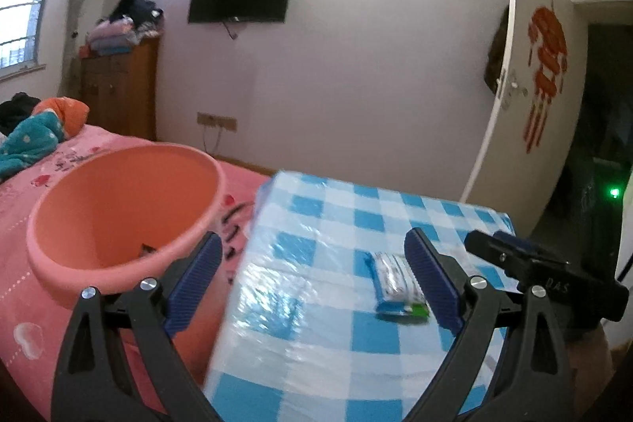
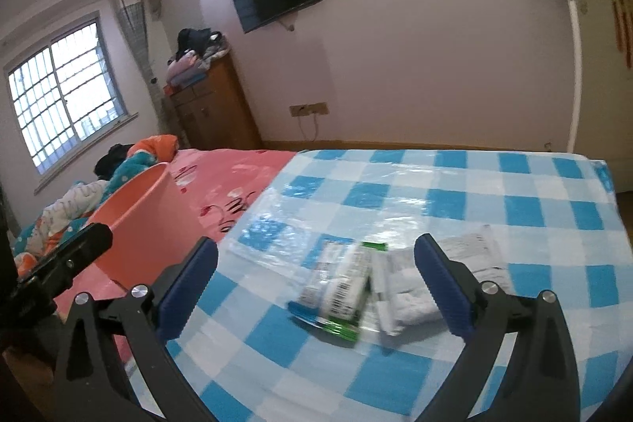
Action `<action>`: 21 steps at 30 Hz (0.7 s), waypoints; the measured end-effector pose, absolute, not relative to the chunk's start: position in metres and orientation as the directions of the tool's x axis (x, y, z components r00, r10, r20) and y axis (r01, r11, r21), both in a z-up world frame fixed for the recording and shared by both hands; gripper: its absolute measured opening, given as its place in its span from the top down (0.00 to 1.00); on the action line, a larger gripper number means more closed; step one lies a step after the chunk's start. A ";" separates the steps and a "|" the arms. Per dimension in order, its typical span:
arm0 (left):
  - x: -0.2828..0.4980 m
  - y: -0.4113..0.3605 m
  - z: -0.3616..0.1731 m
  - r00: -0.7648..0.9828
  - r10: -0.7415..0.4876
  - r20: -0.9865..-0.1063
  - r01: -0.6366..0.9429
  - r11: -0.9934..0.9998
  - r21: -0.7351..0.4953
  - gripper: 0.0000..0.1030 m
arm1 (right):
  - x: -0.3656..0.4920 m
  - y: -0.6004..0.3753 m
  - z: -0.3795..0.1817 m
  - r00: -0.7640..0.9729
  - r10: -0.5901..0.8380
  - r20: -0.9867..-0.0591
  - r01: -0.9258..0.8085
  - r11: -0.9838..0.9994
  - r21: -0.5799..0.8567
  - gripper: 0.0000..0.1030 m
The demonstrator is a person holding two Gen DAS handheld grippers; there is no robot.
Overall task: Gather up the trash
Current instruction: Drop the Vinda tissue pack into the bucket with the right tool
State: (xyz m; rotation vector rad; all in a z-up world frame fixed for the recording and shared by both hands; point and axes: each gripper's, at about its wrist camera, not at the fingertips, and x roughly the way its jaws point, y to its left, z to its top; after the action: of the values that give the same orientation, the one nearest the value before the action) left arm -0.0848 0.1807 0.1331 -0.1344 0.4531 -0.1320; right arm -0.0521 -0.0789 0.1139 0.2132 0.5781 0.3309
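The trash is two small packets lying on the tabletop [image 2: 474, 192], which is wrapped in a glossy blue-and-white checked plastic cover. One is a flat green-and-white wrapper [image 2: 340, 293] with a barcode on its upper face; its other print is too blurred to read. Just right of it, touching or nearly so, lies a crumpled white paper packet [image 2: 411, 287] with faint grey printing, also unreadable.

The right gripper [image 2: 316, 293] hangs low over the near part of the tabletop with its fingers spread wide; the ribbed blue pads [image 2: 443, 287] sit on black hinged arms, and both packets lie between them, untouched.

The left gripper [image 1: 312, 281] is likewise wide open, straddling the tabletop's left edge. In its view the wrapper [image 1: 399, 281] lies just beside the right pad. Its left pad stands in front of a smooth round salmon-pink plastic basin [image 1: 118, 212], which rests on the pink printed bed [image 1: 23, 208] beside the tabletop. The letters "DAS" show on the black body at the right.
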 end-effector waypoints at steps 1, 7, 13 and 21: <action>-0.084 0.176 0.131 0.881 -0.164 -0.444 0.101 0.982 -0.163 0.09 | -0.053 -0.081 0.113 0.790 0.356 -0.500 -0.240 0.929 0.282 0.05; -0.075 0.164 0.120 0.838 -0.188 -0.512 0.098 0.975 -0.198 0.09 | -0.062 -0.101 0.103 0.802 0.318 -0.505 -0.207 0.942 0.265 0.05; -0.074 0.149 0.108 0.819 -0.170 -0.547 0.096 0.982 -0.162 0.09 | -0.067 -0.115 0.095 0.812 0.278 -0.513 -0.174 0.954 0.242 0.05; -0.069 0.128 0.098 0.785 -0.200 -0.587 0.129 0.979 -0.160 0.09 | -0.068 -0.136 0.084 0.819 0.248 -0.517 -0.131 0.959 0.253 0.05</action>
State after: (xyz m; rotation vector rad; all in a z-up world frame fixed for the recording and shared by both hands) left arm -0.0694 0.1282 0.0979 -0.1136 0.6448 -0.1778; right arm -0.0682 -0.1363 0.0841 0.2109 0.5770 0.2034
